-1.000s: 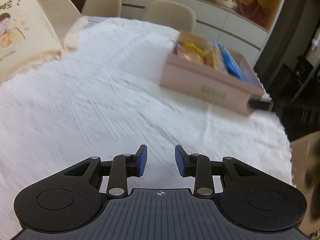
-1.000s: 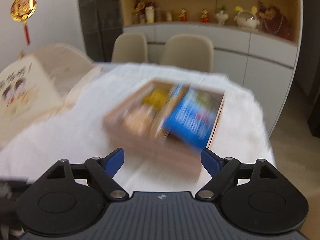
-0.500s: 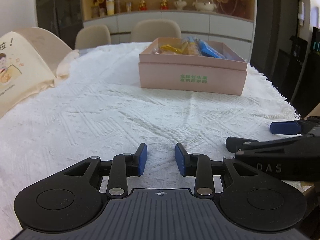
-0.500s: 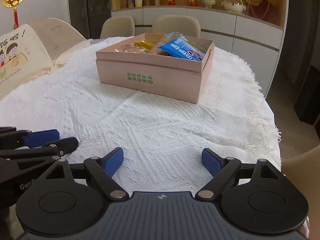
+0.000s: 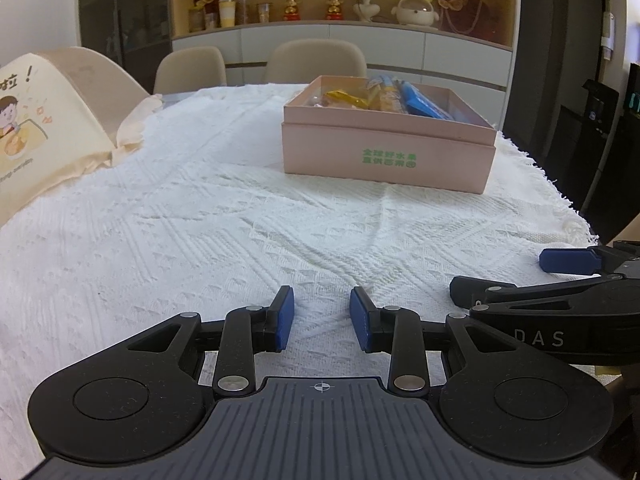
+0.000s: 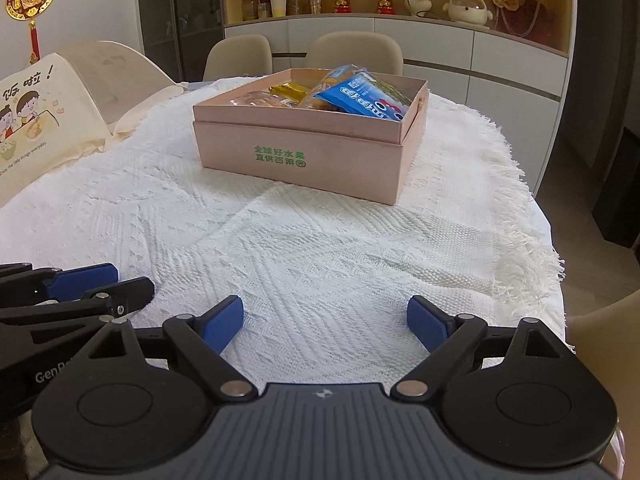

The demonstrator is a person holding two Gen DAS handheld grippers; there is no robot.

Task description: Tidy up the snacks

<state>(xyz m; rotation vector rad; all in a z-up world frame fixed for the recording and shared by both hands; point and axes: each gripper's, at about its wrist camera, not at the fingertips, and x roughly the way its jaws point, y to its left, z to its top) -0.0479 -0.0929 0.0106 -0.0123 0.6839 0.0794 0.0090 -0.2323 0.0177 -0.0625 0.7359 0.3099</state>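
Note:
A pink cardboard box with green print stands on the white tablecloth, also in the right wrist view. It holds several snack packets, among them a blue one and a yellow one. My left gripper hovers low over the cloth near the front, jaws a small gap apart and empty. My right gripper is wide open and empty, beside the left one. Both are well short of the box.
A cream cushion with a cartoon print lies at the left of the table. Beige chairs stand behind the table before a cabinet with ornaments. The fringed cloth edge marks the table's right side.
Both views have swung and settled to face the box squarely. The grippers now rest side by side near the front edge. Jaw openings are unchanged.

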